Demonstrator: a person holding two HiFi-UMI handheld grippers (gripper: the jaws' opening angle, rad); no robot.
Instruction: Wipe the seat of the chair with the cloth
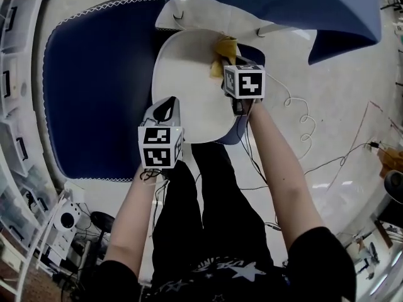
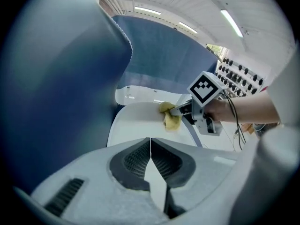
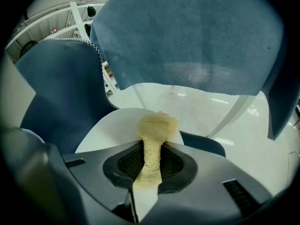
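The white chair seat (image 1: 189, 87) lies below me, round and pale. My right gripper (image 1: 225, 68) is shut on a yellow cloth (image 1: 225, 54), which rests bunched on the seat's far right part. In the right gripper view the cloth (image 3: 154, 139) runs pinched between the jaws and spills onto the seat (image 3: 112, 130). My left gripper (image 1: 165, 109) hovers at the seat's near left edge, shut with nothing in it. From the left gripper view, the cloth (image 2: 169, 116) and the right gripper (image 2: 180, 110) show across the seat (image 2: 136, 125).
Dark blue fabric panels (image 1: 101, 87) stand left of the chair and another (image 1: 296, 5) behind it. Cables (image 1: 302, 118) trail on the pale floor at the right. White shelving (image 1: 16, 106) lines the far left. My legs (image 1: 201, 200) are just before the seat.
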